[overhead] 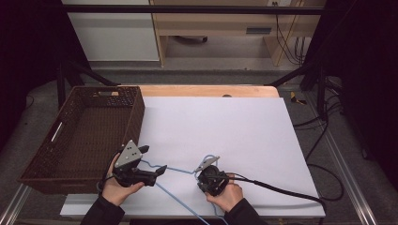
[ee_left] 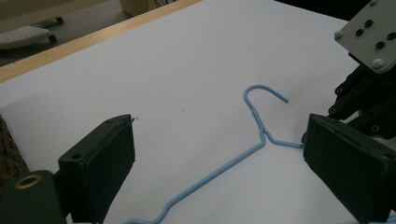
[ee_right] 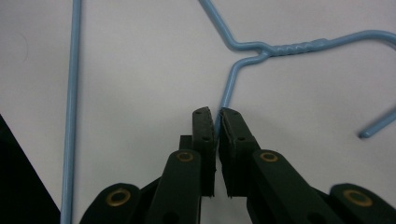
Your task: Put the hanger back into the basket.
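Note:
A light blue wire hanger (overhead: pixel 180 171) lies flat on the white sheet (overhead: pixel 225 122) near the front edge, its hook toward the middle. My right gripper (overhead: pixel 206 179) points down at the sheet and is shut on one sloping arm of the hanger (ee_right: pixel 261 49), just below the twisted neck; its jaws (ee_right: pixel 216 114) pinch the wire. My left gripper (overhead: pixel 156 159) hovers left of the hook with its jaws wide apart. In the left gripper view the hanger (ee_left: pixel 233 163) lies on the sheet between the open gripper (ee_left: pixel 217 140), untouched by either jaw.
An empty brown wicker basket (overhead: pixel 136 112) stands at the left, beside the sheet. The wooden table edge (overhead: pixel 206 90) runs along the back. A black cable (overhead: pixel 281 190) trails right from the right gripper. The right gripper's grey plate (ee_left: pixel 371 35) is close by.

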{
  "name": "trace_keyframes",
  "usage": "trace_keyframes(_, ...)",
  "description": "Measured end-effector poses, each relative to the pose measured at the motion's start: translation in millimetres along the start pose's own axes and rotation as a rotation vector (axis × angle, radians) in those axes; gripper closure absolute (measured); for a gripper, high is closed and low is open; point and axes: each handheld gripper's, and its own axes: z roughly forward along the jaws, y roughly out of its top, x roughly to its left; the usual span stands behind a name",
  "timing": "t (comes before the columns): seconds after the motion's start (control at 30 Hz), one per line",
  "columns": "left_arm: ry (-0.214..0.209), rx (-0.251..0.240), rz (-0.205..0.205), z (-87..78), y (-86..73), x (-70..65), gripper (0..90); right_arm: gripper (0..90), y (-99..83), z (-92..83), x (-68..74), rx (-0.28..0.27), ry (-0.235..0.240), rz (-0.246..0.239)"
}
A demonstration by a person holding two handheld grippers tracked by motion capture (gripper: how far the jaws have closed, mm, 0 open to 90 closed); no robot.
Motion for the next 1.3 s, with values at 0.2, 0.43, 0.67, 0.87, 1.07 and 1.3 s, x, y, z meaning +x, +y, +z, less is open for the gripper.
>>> trace_keyframes(0.2, 0.001, -0.002, 0.0, -0.2, 0.1, 0.1, 8.7, 86.3, 0.2, -0.9, -2.0, 0.002, -0.03, -0.008)
trace_keyframes(0.43, -0.002, -0.001, 0.0, -0.1, 0.0, -0.2, 8.8, 86.6, -0.3, -1.6, -6.4, 0.005, -0.041, -0.005)
trace_keyframes(0.67, -0.004, 0.004, 0.0, 1.1, -0.5, -0.9, 8.8, 84.5, -1.8, -1.1, -9.3, -0.007, -0.043, -0.004)
trace_keyframes(0.87, -0.005, 0.008, 0.0, 1.8, -0.9, -1.4, 8.8, 82.2, -6.0, -1.5, -6.7, -0.027, -0.048, 0.004)
trace_keyframes(1.07, -0.007, 0.015, 0.001, 4.2, -1.5, -2.2, 8.9, 85.7, -7.2, -0.8, -5.3, -0.031, -0.066, 0.006)
trace_keyframes(1.3, -0.012, 0.027, 0.009, 7.1, -1.9, -3.8, 8.9, 86.9, -5.5, -1.1, -8.2, -0.023, -0.047, 0.045)
